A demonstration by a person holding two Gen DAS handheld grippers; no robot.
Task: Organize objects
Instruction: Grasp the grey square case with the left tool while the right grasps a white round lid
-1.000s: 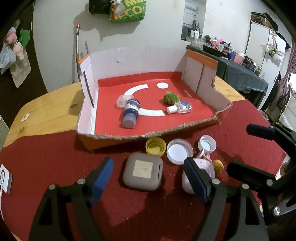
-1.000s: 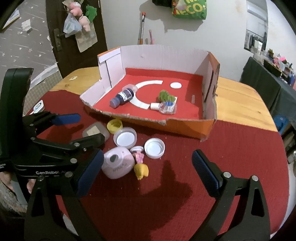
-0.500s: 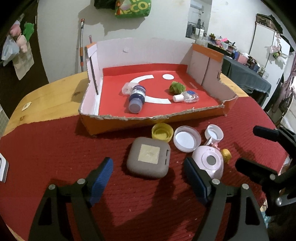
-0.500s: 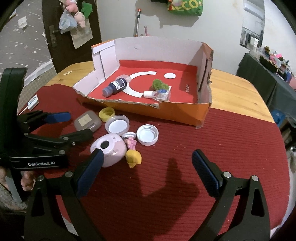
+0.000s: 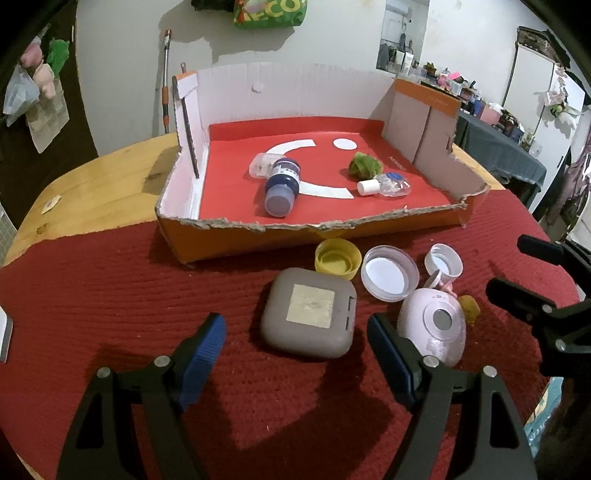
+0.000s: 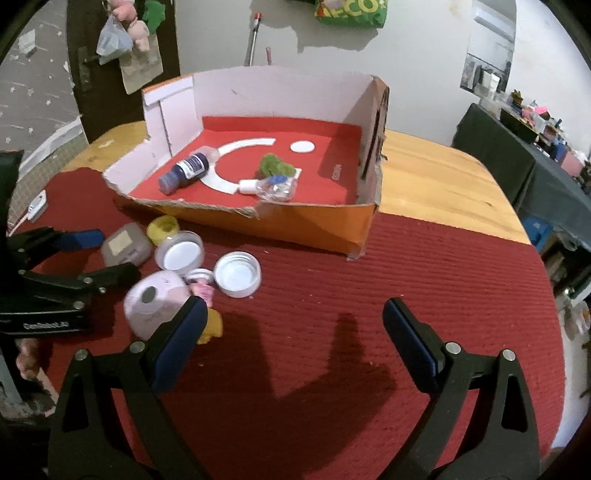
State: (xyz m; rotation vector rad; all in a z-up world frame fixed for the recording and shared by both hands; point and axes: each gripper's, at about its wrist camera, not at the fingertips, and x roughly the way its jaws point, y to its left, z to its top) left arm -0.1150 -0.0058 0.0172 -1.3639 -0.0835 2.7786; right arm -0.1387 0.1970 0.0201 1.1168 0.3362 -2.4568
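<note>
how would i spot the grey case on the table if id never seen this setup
Find the torn cardboard box on the red cloth. Just in front of its low edge lies the grey case, left of the pink case: the only square, grey item, with a beige patch on top.

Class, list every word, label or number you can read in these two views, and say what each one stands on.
"ECO", cut off at the picture's edge: on the green bag hanging on the wall.
White print, blurred in this frame, unreadable: on the side of the left hand-held gripper.
Small label, too small to read: on the dark blue bottle lying in the cardboard box.
Faint print, too small to read: on the box's red floor, near its right wall.
</note>
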